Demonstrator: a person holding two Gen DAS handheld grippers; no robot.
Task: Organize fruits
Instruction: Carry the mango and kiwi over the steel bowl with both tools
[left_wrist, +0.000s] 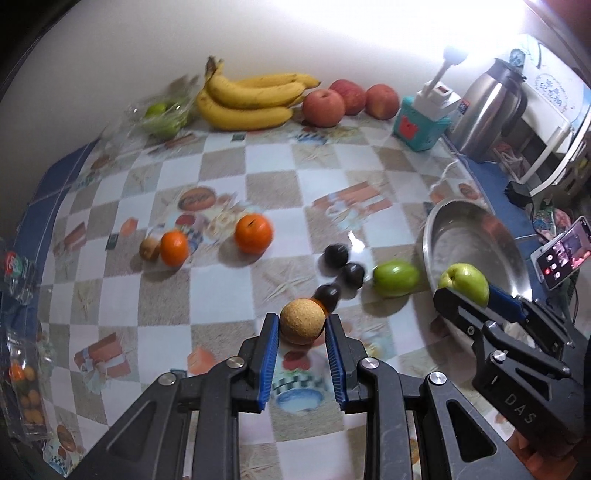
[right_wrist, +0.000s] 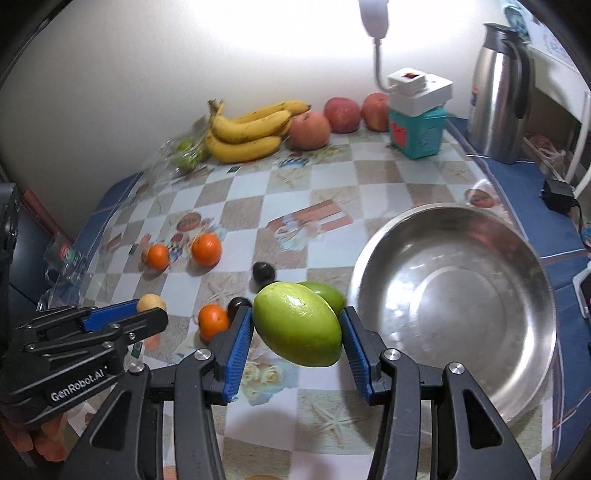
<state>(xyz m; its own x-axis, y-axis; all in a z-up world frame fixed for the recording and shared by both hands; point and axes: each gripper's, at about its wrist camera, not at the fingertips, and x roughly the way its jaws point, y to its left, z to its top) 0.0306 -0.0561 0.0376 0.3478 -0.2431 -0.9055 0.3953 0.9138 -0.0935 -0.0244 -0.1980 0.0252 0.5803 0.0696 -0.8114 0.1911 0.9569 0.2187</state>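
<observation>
My left gripper (left_wrist: 301, 325) is shut on a small tan round fruit (left_wrist: 302, 321), held above the checkered tablecloth. My right gripper (right_wrist: 297, 326) is shut on a large green fruit (right_wrist: 297, 328), lifted just left of the steel bowl (right_wrist: 461, 314), which has nothing in it. On the cloth lie another green fruit (left_wrist: 396, 278), three dark plums (left_wrist: 336, 254), two oranges (left_wrist: 253, 233) and a small brown fruit (left_wrist: 149, 248). In the right wrist view a third orange (right_wrist: 213, 321) lies below the left gripper (right_wrist: 151, 308).
Bananas (left_wrist: 247, 99), red apples (left_wrist: 324, 107) and bagged green fruit (left_wrist: 162, 116) line the back wall. A teal box with a lamp (left_wrist: 421, 122) and a steel jug (left_wrist: 491, 110) stand at the back right. A phone (left_wrist: 561, 254) lies beyond the bowl.
</observation>
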